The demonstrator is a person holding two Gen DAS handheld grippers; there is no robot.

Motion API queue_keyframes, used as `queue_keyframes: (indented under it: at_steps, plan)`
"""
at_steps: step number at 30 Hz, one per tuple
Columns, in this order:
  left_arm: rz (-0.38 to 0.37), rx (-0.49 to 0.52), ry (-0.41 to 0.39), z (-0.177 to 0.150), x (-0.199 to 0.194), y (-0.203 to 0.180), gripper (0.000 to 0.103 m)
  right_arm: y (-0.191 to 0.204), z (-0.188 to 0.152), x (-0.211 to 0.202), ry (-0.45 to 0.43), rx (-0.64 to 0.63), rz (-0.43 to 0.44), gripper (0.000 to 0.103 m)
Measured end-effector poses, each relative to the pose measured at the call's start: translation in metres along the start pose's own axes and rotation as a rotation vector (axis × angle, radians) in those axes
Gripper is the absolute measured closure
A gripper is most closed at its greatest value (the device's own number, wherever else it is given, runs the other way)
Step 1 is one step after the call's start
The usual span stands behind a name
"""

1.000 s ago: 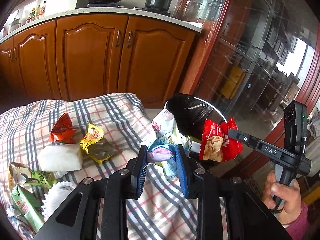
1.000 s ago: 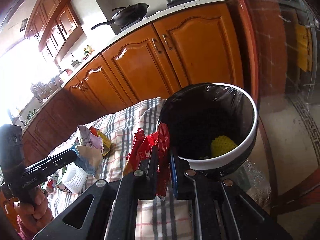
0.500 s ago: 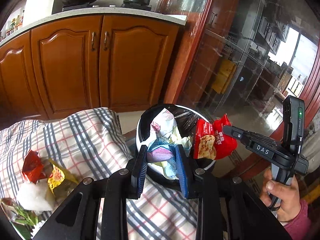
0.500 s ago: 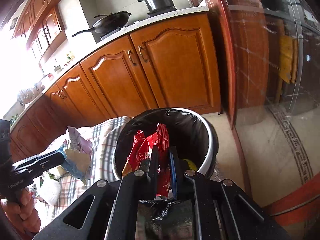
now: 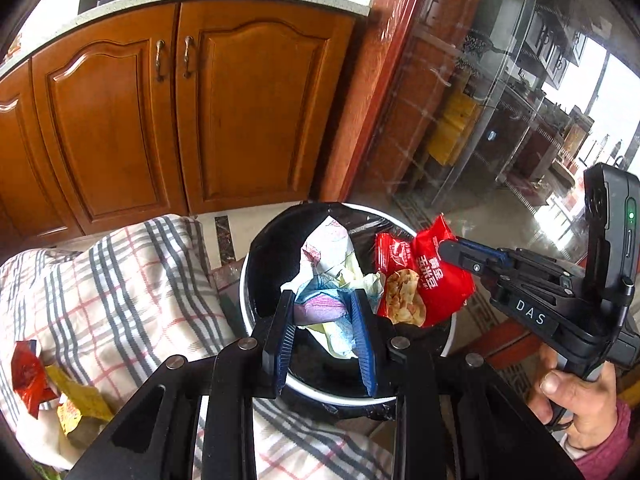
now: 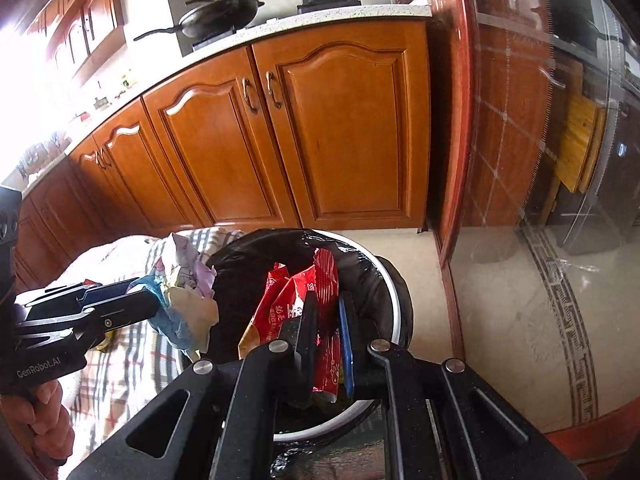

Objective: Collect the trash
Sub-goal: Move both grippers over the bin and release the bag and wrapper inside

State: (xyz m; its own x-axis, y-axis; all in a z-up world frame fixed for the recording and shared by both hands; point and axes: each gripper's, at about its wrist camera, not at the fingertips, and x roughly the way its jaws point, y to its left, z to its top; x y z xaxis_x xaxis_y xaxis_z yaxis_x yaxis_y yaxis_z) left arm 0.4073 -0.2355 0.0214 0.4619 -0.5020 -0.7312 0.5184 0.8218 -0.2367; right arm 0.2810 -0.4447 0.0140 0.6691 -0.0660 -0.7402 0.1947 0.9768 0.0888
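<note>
My left gripper (image 5: 325,334) is clamped on a crumpled pastel wrapper (image 5: 328,280), blue pads pressing its lower folds from both sides. The wrapper hangs over the mouth of the trash bin (image 5: 256,264), inside the near half of the rim in the left wrist view. My right gripper (image 6: 327,334) is pinched nearly together on a red snack packet (image 6: 298,300); the packet stands upright between the pads and also sits above the bin opening, toward the rim's right side as seen from the left camera (image 5: 428,276).

The bin has a white rim and a black liner (image 6: 360,280) folded over its edge. Its left side stands just beside the checked cloth (image 5: 132,280), whose edge droops next to the bin. On the cloth's far left lie further wrappers, a red one (image 5: 26,372) and a yellow one (image 5: 74,408), well apart from the bin.

Room to move: beyond the bin runs a strip of pale floor (image 6: 432,320), then wooden cabinet doors (image 5: 248,112). To the right is a red frame (image 6: 456,120) and a glass panel (image 6: 540,140) bounding that side. Between the two held items there is a narrow gap; they are near but I cannot tell if they touch. My right hand (image 5: 576,408) grips the handle low at the right edge.
</note>
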Motion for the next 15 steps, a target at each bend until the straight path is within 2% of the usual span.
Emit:
queue_keyframes:
  at_steps: [10,14,15]
  plan:
    - [0.006,0.001,0.069,0.001,0.033,-0.003,0.074,-0.003,0.002,0.024,0.054,-0.036,-0.032,0.093]
    - [-0.013,-0.005,0.088,0.0,0.04,-0.001,0.068,-0.007,0.001,0.027,0.066,-0.013,-0.026,0.086]
    - [-0.013,-0.008,0.086,0.0,0.039,-0.001,0.063,-0.009,0.001,0.028,0.065,-0.006,-0.022,0.083]
